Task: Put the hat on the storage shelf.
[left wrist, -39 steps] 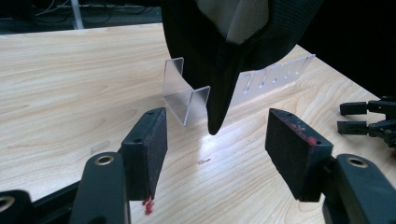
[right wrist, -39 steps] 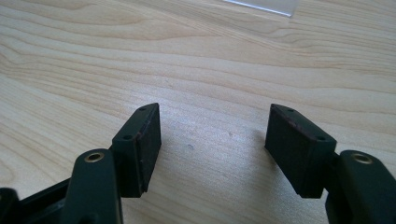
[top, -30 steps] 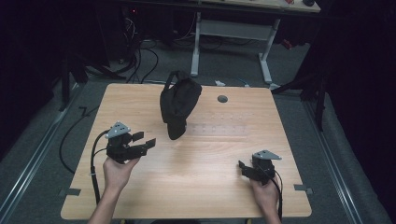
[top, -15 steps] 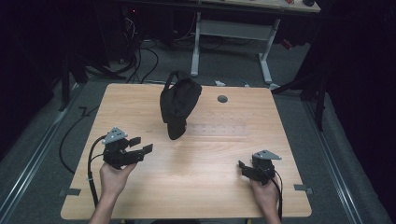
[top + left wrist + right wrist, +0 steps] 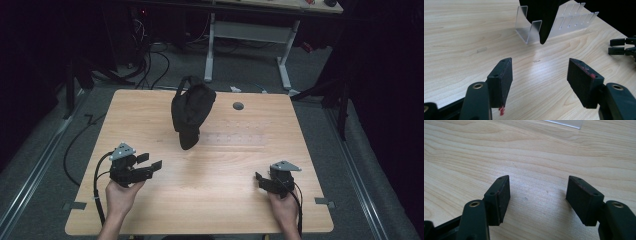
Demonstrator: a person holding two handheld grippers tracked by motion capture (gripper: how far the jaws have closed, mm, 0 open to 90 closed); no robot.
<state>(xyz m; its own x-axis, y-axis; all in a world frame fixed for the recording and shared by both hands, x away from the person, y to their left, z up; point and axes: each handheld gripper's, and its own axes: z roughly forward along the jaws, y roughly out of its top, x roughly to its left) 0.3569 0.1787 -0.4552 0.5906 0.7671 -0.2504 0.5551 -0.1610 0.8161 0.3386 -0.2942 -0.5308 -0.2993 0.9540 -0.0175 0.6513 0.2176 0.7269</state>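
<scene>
A black fabric thing, shaped like a cap or pouch, hangs on a clear acrylic stand at the middle back of the wooden table. My left gripper rests at the front left, held in a hand, open and pointing toward the stand. In the left gripper view its jaws stand wide apart with nothing between them, and the stand and the tip of the black thing lie ahead. My right gripper sits at the front right, open and empty over bare wood.
A round grey cable hole lies near the table's back edge. Cables trail from both grippers over the front edge. Behind the table stand a white desk frame and loose floor cables. The right gripper's jaws appear far right in the left gripper view.
My left gripper has drawn back slightly toward the front edge of the table. The right gripper has kept still.
</scene>
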